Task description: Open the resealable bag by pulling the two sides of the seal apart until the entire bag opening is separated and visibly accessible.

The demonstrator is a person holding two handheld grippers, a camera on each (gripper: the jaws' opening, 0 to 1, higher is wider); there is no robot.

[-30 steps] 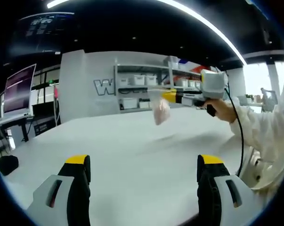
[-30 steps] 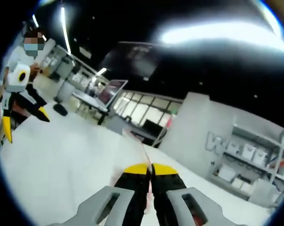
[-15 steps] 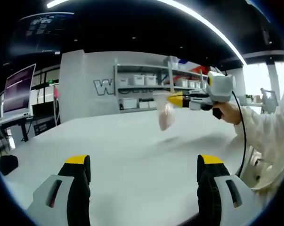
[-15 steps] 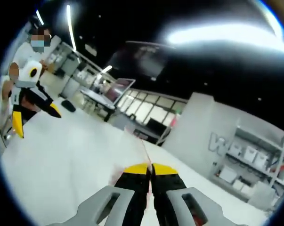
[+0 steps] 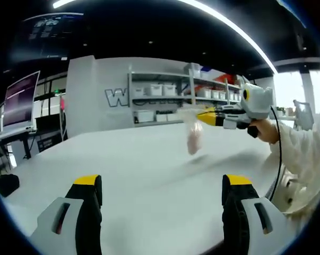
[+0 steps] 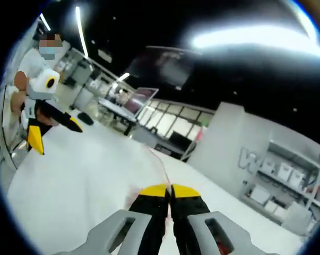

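Clear, limp bag [image 5: 193, 137] dangles light from my clamped right gripper [image 6: 169, 189]; my left gripper [image 5: 162, 183], spread wide, should pinch the seal's free lip.

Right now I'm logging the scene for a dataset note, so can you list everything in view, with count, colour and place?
resealable bag: one, clear with pinkish contents, hanging above the table from the right gripper.
table: one, white, under both grippers.
shelf unit: one, pale, holding white bins, by the back wall.
monitor: one, purple-lit screen, on a desk far off at the left gripper view's left.
ceiling lights: long white strips overhead.
right gripper: one, black with yellow tips, shut on the bag's top edge.
left gripper: one, black with yellow tips, jaws wide apart over the table, holding nothing.
person's hand: one, white-sleeved, holding the right gripper.
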